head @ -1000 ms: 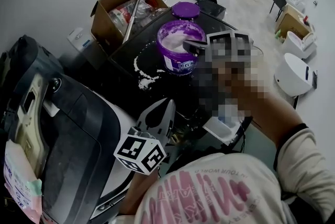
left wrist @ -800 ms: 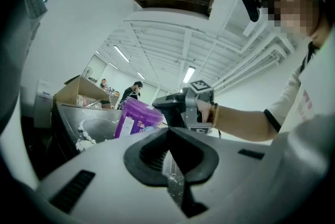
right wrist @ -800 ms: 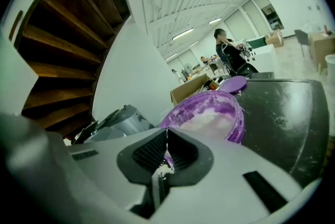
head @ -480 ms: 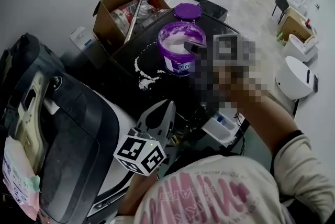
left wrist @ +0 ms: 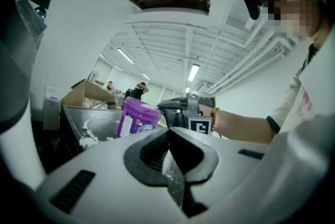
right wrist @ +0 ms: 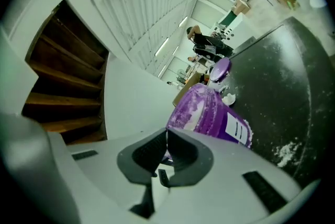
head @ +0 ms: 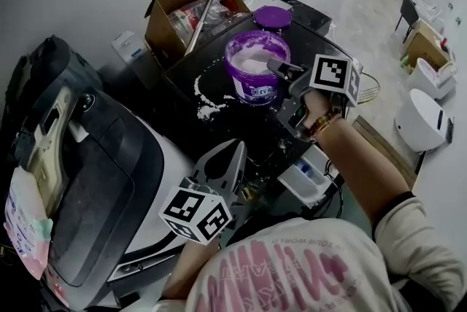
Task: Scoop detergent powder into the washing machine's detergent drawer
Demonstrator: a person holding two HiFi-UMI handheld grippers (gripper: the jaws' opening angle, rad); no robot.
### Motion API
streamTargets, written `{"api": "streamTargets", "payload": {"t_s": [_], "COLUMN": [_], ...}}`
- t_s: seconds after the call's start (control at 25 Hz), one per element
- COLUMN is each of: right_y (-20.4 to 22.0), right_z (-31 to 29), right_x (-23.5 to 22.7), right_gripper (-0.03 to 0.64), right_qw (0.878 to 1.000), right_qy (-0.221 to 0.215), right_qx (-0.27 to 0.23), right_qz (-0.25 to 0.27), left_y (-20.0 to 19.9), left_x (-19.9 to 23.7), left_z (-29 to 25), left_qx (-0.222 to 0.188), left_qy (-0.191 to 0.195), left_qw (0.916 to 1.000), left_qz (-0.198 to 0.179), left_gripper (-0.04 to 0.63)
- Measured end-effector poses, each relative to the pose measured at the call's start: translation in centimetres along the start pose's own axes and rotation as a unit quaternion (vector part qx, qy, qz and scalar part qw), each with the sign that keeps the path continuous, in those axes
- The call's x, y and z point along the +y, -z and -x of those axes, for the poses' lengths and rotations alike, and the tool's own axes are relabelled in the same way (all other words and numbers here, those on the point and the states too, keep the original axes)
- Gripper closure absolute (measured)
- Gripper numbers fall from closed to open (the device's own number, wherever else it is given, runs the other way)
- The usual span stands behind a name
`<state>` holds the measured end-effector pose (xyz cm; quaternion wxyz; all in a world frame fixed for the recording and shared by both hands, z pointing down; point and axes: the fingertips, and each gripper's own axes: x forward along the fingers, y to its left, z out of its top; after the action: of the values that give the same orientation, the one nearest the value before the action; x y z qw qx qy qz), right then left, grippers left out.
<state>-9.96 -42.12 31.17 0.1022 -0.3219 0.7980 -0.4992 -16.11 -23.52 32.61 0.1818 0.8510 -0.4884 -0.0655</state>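
As the right claw [head: 277, 67], jaws shut together, pokes over the right rim of the purple powder tub [head: 252, 88] on the far black top [head: 219, 77], the drawer [head: 310, 176] waits open nearer, so I think most of the scooping and pouring is left to do.

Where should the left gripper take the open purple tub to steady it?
Likely the tub by its left rim, from above, one jaw inside the wall and one outside. It stands upright and open, looks too wide to span, and the right gripper is at its right rim.
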Motion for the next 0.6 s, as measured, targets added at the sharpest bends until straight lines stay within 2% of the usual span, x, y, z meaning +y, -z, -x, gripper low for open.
{"api": "streamTargets", "payload": {"t_s": [0.36,0.6], "right_y": [-0.9,-1.2], "right_z": [1.2,2.3], "right_x": [-1.4,-1.1], "right_gripper": [0.614,0.614], "right_qw": [0.992,0.979], "right_qy": [-0.05,-0.095], "right_qx": [-0.017,-0.012], "right_qz": [-0.116,-0.182], "left_y": [0.0,0.5], "left_x": [-2.3,-3.1], "left_z": [1.3,2.4], "left_qx": [-0.013,-0.021], "left_qy": [-0.062,-0.105], "left_qw": [0.998,0.9942], "left_qz": [0.001,0.008], "left_gripper": [0.594,0.594]}}
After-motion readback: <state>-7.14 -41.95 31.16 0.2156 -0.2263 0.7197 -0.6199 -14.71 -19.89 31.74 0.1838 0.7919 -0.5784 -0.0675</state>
